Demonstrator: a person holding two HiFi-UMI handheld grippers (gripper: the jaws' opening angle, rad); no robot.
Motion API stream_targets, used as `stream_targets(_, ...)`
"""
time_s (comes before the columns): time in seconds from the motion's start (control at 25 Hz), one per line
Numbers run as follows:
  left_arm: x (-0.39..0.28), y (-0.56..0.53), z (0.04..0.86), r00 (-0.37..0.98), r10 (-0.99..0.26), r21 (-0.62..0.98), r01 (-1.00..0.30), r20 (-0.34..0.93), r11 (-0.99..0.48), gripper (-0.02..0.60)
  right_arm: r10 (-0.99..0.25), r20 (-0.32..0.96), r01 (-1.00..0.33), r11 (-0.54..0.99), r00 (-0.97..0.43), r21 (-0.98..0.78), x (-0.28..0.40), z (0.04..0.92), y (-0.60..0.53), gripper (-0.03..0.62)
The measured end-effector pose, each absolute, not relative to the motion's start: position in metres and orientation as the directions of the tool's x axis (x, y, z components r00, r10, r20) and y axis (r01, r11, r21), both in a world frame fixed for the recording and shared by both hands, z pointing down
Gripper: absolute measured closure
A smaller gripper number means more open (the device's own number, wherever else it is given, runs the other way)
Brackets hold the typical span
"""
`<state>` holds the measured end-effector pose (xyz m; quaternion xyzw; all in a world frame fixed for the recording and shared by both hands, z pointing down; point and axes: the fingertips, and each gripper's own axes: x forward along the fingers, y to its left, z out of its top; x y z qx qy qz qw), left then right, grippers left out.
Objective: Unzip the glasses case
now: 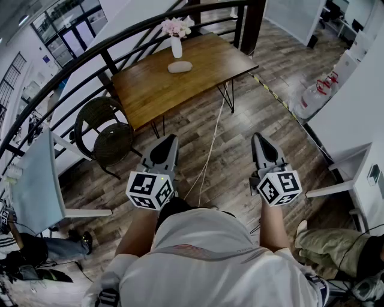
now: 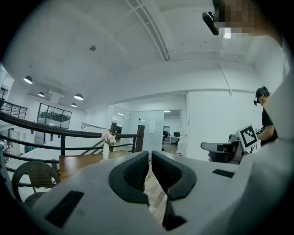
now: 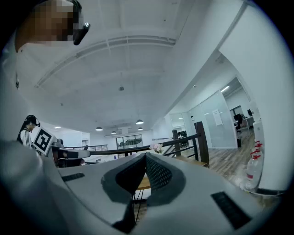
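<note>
I'm looking out on an open-plan office. A wooden table (image 1: 180,84) stands on dark plank flooring (image 1: 240,138), with a vase of pink flowers (image 1: 176,42) on it and a wicker chair (image 1: 111,135) just beside it. A curved black railing (image 1: 108,45) runs right behind the table. Beyond the table I see glass partition walls (image 2: 149,131), office desks and chairs (image 1: 336,15), and round ceiling lamps (image 2: 78,97) over a wide white hall.
</note>
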<state>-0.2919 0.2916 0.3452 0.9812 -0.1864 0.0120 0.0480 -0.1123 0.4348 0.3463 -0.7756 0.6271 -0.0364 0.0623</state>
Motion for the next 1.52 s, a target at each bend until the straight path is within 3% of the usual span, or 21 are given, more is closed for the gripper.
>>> stream_targets(0.68, -0.267, 0.296, 0.351, 0.939, -0.337, 0.104, -0.342, 0.064, -0.934, 0.551, -0.977, 0.004, -0.968, -0.212, 0.214, -0.131, -0.094, 0.351, 0.441, 0.543)
stream_targets(0.96, -0.264, 0.29, 0.36, 0.933, -0.347, 0.107, -0.356, 0.096, -0.928, 0.551, -0.99, -0.025, -0.981, -0.135, 0.14, -0.139, -0.097, 0.357, 0.432, 0.543)
stream_targets(1.24, -0.249, 0.253, 0.38, 0.932, -0.333, 0.14, -0.353, 0.145, -0.925, 0.551, -0.991, 0.041, -0.977, -0.135, 0.13, -0.165, -0.085, 0.381, 0.399, 0.543)
stream_targets(1.52, -0.193, 0.186, 0.393, 0.941, -0.303, 0.177, -0.328, 0.152, -0.928, 0.551, -0.975, 0.134, -0.967, -0.199, 0.179, -0.16, -0.036, 0.398, 0.354, 0.543)
